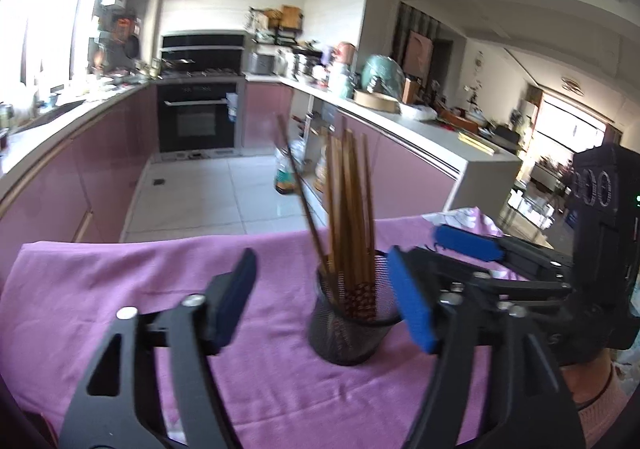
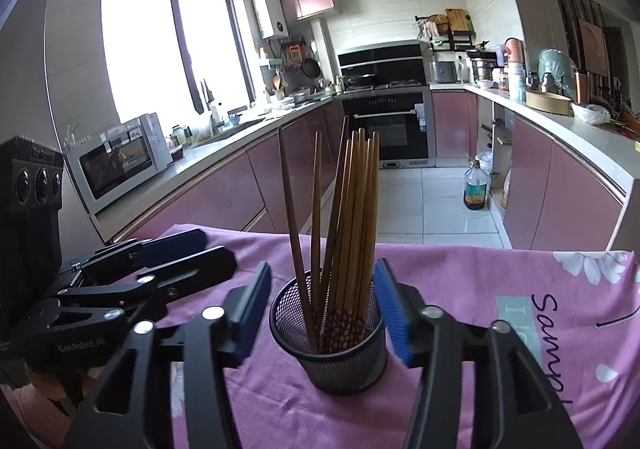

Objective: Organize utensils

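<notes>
Purple cloth (image 2: 460, 289) covers the table in front of you, and on it stands the black mesh holder (image 2: 330, 345), upright, with the wooden chopsticks (image 2: 348, 217) bunched inside it. Their long axis runs nearly vertical, tips fanned a little, one stick leaning off to the left of the rest.

Your right gripper (image 2: 322, 313) is the nearer one: the holder sits dead ahead between its two blue pads, which stand open on either side of the rim without pressing it, so far as the view shows. Your left gripper (image 1: 320, 301) is spread wider; the holder lies ahead of it and off toward its right finger, nothing held. Any grasp on the sticks, I judge, should come across their length, above the rim.
</notes>
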The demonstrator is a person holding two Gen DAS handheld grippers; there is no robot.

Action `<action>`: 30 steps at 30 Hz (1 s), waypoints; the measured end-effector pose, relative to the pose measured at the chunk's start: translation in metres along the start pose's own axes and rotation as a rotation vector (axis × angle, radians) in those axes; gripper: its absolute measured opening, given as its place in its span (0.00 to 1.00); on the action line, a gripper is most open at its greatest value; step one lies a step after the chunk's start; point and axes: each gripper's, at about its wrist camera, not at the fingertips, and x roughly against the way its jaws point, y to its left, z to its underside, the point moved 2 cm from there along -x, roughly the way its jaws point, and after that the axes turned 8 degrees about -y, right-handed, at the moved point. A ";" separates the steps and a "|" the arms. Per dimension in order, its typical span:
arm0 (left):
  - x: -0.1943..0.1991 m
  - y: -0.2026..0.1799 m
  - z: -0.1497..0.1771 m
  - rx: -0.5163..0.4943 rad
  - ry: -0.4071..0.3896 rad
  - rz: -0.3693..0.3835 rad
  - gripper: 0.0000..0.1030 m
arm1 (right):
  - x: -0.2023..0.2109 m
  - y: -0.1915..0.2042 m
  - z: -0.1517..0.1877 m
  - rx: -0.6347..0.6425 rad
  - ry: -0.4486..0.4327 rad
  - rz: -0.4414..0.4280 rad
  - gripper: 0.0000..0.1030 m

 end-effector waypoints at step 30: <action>0.112 0.035 0.058 -0.008 -0.231 -0.340 0.95 | 0.067 0.041 0.046 0.107 -0.225 0.183 0.93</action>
